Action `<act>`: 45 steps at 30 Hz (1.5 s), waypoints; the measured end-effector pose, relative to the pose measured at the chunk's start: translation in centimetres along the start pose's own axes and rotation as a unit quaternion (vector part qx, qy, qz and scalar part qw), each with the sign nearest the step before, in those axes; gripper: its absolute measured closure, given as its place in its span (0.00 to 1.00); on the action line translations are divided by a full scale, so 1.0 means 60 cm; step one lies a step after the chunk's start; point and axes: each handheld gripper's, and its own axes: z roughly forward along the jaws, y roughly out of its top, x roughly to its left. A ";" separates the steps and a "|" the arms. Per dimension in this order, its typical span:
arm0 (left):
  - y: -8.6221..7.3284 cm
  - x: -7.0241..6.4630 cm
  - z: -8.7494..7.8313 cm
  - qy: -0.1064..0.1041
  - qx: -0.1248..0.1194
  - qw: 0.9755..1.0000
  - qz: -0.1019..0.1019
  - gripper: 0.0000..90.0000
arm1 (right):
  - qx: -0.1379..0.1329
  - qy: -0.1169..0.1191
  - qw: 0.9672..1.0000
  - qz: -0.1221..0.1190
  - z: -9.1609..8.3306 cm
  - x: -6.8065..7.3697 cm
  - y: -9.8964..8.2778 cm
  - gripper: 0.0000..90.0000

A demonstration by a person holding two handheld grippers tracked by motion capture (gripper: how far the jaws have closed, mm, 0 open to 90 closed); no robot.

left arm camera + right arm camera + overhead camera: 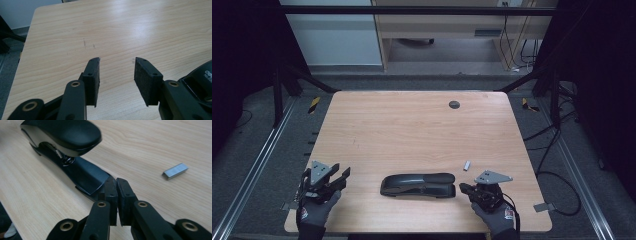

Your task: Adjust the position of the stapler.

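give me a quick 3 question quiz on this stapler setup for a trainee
1. True or false: the right tongs are shut, with nothing between the pads.
2. Which thing lies on the table just beyond the right tongs, apart from the stapler? A) a strip of staples B) a pen C) a coin
3. In the left gripper view, what sits between the pads of the left tongs?

Key:
1. True: the pads meet at the end of the stapler's base without holding it.
2. A, the strip of staples.
3. Nothing; only bare table shows in the gap, and the stapler is off to one side.
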 end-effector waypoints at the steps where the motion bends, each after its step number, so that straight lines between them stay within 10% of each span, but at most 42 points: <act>1: 0.001 -0.002 -0.001 -0.001 0.000 1.000 0.002 0.62 | 0.002 0.001 1.000 -0.004 0.002 0.002 0.000 1.00; 20: 0.029 -0.069 -0.011 -0.044 -0.004 0.996 0.075 0.51 | -0.004 0.005 1.000 0.014 0.001 0.003 0.007 0.84; 37: 0.066 -0.141 -0.017 -0.084 -0.005 0.987 0.134 0.43 | -0.023 -0.051 0.998 0.023 -0.013 -0.017 0.013 0.51; 45: 0.077 -0.165 -0.017 -0.090 -0.009 0.984 0.156 0.43 | 0.001 -0.038 0.998 0.050 -0.016 -0.039 0.013 0.49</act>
